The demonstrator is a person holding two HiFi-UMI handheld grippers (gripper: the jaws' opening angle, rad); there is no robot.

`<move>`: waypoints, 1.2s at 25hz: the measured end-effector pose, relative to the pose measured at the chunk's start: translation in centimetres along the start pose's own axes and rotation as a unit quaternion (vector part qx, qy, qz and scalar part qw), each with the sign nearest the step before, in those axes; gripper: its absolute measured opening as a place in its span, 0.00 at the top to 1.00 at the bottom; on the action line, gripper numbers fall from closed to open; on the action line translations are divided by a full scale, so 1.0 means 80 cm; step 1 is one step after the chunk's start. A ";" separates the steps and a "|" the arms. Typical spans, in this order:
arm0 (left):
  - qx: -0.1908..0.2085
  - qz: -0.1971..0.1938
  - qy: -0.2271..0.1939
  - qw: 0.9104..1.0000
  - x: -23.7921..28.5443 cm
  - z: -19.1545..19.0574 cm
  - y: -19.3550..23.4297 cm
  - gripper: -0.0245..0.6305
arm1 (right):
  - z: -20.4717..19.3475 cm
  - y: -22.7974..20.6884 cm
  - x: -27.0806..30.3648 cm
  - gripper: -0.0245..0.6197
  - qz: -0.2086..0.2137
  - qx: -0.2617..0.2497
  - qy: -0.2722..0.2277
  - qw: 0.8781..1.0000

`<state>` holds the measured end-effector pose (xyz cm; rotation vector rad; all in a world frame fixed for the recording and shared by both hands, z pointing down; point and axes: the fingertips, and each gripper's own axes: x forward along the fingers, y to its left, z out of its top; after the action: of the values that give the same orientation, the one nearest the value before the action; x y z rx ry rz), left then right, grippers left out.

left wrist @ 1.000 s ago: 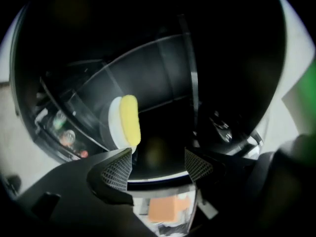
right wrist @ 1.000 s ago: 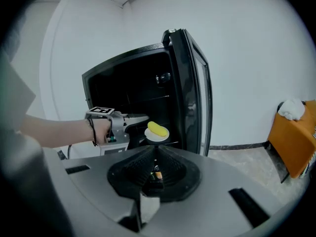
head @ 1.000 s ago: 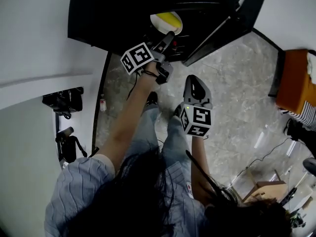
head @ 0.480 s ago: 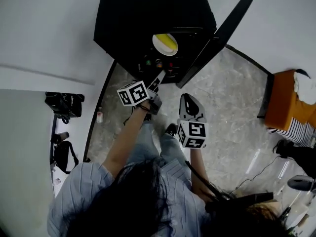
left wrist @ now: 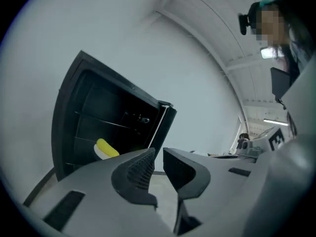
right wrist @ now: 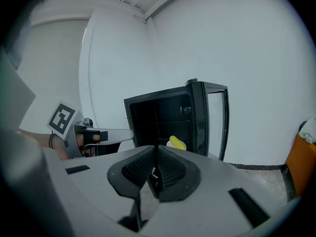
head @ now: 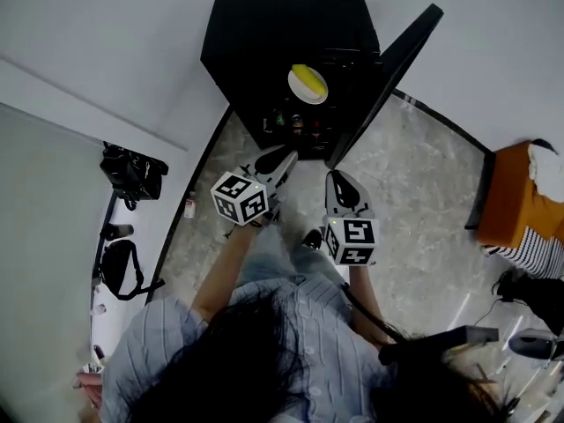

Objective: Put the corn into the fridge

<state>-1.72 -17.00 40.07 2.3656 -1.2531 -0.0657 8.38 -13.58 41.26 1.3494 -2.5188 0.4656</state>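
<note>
A yellow corn cob [head: 308,80] lies on a white plate [head: 295,91] on a shelf inside the small black fridge [head: 282,25], whose door [head: 388,69] stands open to the right. The corn [left wrist: 106,147] also shows in the left gripper view, and in the right gripper view the corn [right wrist: 177,142] sits deep in the cabinet. My left gripper [head: 282,159] hangs in front of the fridge, apart from the corn; its jaws have just been closing to a narrow slit with nothing between them [left wrist: 158,153]. My right gripper [head: 340,180] is beside it, shut and empty [right wrist: 153,151].
Bottles [head: 295,122] stand on the fridge's lowest shelf. An orange cabinet [head: 509,192] is at the right. Black bags [head: 132,173] lie by the white wall at the left. The floor is grey marble [head: 414,201].
My left gripper has drawn back from the fridge shelf and its jaws have come together, leaving the corn on the plate. The right gripper has risen slightly. The head view has shifted back.
</note>
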 end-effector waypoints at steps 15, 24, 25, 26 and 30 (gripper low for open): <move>0.051 0.025 0.010 0.998 -0.099 -0.002 -0.021 0.88 | -0.013 0.069 -0.011 0.92 0.062 -0.012 0.010 0.998; 0.058 -0.030 0.011 0.998 -0.164 -0.001 -0.025 0.90 | -0.010 0.122 -0.019 0.92 0.016 -0.009 0.001 1.000; 0.057 -0.038 0.014 0.998 -0.176 -0.005 -0.025 0.90 | -0.013 0.134 -0.023 0.92 0.014 -0.005 0.000 1.000; 0.057 -0.044 0.017 0.997 -0.189 -0.009 -0.025 0.90 | -0.016 0.147 -0.027 0.92 0.013 -0.001 0.000 1.000; 0.060 -0.059 0.027 0.996 -0.238 -0.023 -0.017 0.90 | -0.029 0.200 -0.038 0.92 0.007 0.002 -0.002 1.000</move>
<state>-11.33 -0.54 37.91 2.5247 -1.1206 0.0382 -3.19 -2.03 39.70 1.3361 -2.5335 0.4702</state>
